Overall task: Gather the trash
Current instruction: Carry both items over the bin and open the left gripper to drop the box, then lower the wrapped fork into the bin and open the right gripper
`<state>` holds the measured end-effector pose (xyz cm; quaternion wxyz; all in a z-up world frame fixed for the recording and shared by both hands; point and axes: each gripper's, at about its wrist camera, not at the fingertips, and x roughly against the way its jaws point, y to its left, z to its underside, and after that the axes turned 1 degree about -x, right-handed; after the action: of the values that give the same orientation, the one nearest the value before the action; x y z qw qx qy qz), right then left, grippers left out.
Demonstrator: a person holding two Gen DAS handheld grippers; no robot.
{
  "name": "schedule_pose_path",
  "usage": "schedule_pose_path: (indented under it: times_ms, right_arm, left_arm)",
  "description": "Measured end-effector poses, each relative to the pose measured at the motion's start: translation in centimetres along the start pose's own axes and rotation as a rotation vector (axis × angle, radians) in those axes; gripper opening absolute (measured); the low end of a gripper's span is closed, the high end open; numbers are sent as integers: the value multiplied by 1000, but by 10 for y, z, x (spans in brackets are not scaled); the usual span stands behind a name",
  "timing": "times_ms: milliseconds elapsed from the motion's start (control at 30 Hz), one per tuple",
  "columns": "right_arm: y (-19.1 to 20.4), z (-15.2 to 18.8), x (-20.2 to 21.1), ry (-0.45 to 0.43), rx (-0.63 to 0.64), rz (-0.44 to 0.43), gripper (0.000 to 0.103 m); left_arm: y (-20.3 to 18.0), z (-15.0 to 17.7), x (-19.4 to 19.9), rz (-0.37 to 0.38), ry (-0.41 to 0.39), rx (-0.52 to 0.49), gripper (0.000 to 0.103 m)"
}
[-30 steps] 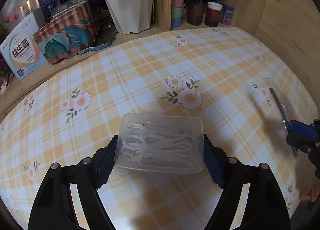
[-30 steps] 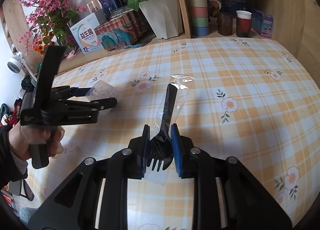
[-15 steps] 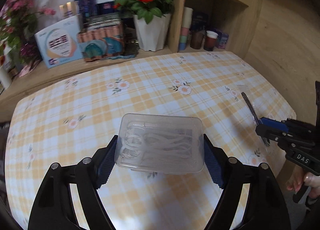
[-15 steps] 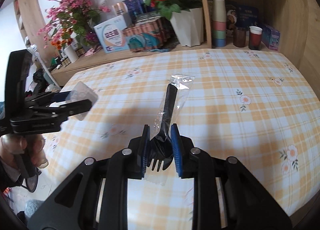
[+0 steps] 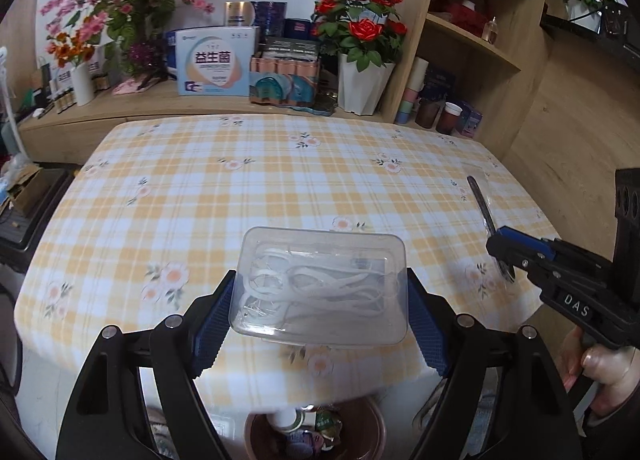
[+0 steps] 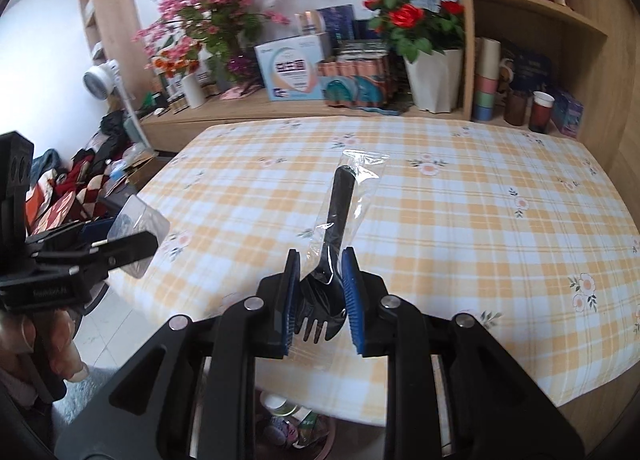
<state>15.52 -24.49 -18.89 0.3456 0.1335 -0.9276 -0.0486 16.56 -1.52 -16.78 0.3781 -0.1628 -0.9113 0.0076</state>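
Both tools have pulled back off the desk [image 5: 280,164]. The left tool [image 5: 318,308] grips the clear box [image 5: 320,284], the right tool [image 6: 320,300] pinches the wrapped fork [image 6: 332,252]. Below the desk's near edge sits what looks like the bin [image 5: 316,432], so dropping comes next.

Your left gripper [image 5: 318,310] points down and forward, its blue pads clamped wide against both ends of a clear plastic box [image 5: 320,286]. Your right gripper [image 6: 320,302] tilts the same way, pads pinched narrowly on a wrapped black fork [image 6: 332,236]. Your right hand [image 5: 600,364] wraps the handle; your left hand [image 6: 44,344] does likewise.
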Motion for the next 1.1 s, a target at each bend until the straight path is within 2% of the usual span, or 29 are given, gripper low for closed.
schedule_pose_path:
  times_ms: [300,433,600,800,867,933,1100]
  right_arm:
    - [45,15,29,-12,35,-49,25]
    - [57,22,44,-25,53,-54,25]
    - [61,32,55,-27,57,-50,25]
    - [55,40,60,-16,46,-41,25]
    - [53,43,62,-17,45,-34,25]
    - [51,46,63,-14,35,-34,25]
    - [51,53,64,0,37,-31,25]
  left_arm:
    - [2,51,51,9,10,61,77]
    - [-4,64,66,-3,10,28,77]
    - [-15,78,67,-6,34,-28,78]
    - [-23,89,59,32,86,-36,78]
    - [-28,92,56,46,99,-50,80]
    - [-32,94,55,43,103,-65,91]
    - [-26,91,63,24,71,-56,95]
